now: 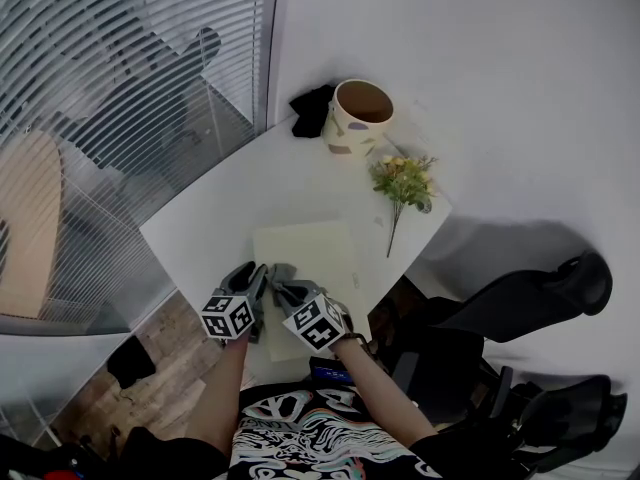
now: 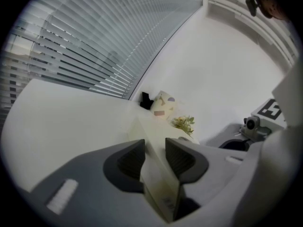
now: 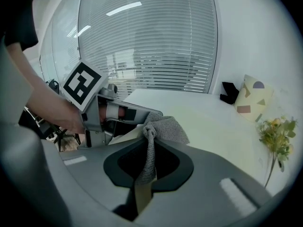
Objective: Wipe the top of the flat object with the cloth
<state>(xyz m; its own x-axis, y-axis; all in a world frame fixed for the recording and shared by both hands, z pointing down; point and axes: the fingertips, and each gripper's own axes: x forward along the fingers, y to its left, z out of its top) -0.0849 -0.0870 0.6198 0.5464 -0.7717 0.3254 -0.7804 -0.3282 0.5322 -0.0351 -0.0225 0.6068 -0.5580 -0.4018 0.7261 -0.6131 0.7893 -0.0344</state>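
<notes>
Nearest me, my left claw (image 2: 155, 151) pinches the near edge of the pale yellow flat object (image 2: 162, 186), a jaw pressed against each of its faces. Just beside it, my right claw (image 3: 149, 149) is clamped narrow on a grey cloth (image 3: 164, 128), which bunches up above the jaws and rests at that same near edge, right next to the left claw. Beyond both claws the flat object (image 1: 305, 250) lies on the white table (image 1: 225, 203), stretching away from me. Farther along, near the table's right edge, lies a small sprig of yellow flowers (image 1: 404, 181). At the far end a patterned cream pot (image 1: 359, 117) stands upright, with a black object (image 1: 313, 111) just beside it against the wall.
</notes>
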